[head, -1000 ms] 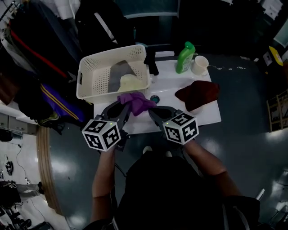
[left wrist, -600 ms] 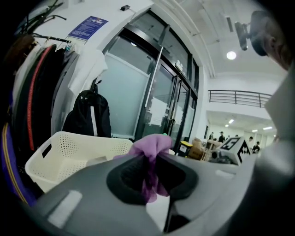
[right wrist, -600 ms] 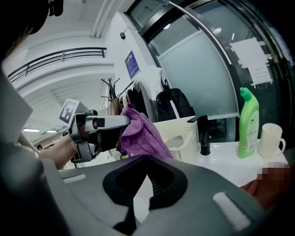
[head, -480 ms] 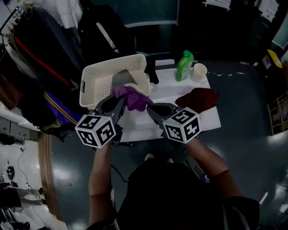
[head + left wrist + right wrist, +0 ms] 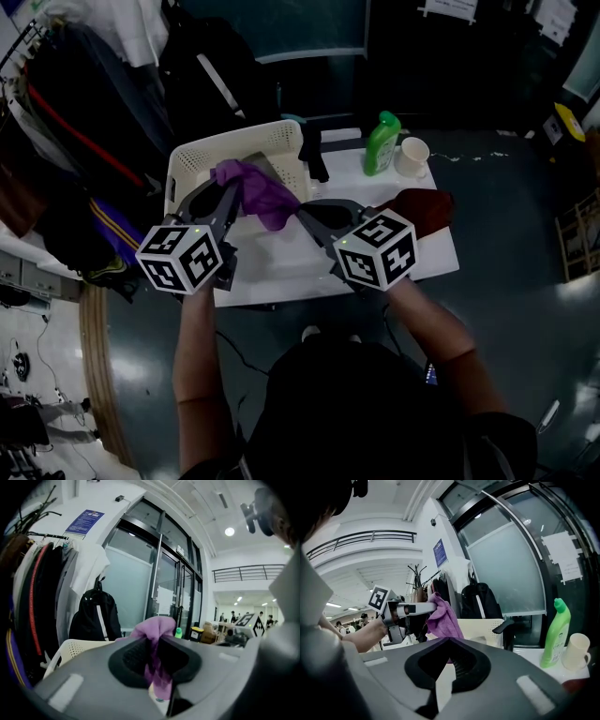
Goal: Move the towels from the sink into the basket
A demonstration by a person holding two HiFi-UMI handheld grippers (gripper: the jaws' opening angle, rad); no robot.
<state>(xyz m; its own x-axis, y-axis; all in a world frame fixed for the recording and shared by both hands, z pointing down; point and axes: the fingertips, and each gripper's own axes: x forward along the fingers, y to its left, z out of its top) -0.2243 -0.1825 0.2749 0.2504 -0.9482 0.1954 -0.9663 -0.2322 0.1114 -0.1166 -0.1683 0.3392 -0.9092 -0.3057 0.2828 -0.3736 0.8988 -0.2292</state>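
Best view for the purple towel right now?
Head view: the whole purple towel hangs in the shut left tongs, unobstructed. Right gripper view shows the towel side-on but smaller, its lower end behind the right tongs. Left gripper view shows only the fold pinched in the jaws.

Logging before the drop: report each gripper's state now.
Left gripper: closed on the purple towel.
Right gripper: closed, holding nothing.

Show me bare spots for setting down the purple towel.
Free: the left half of the basket, and the front strip of the counter, left of the dark red towel. Crowded: the back right corner, where the green bottle and cup stand.
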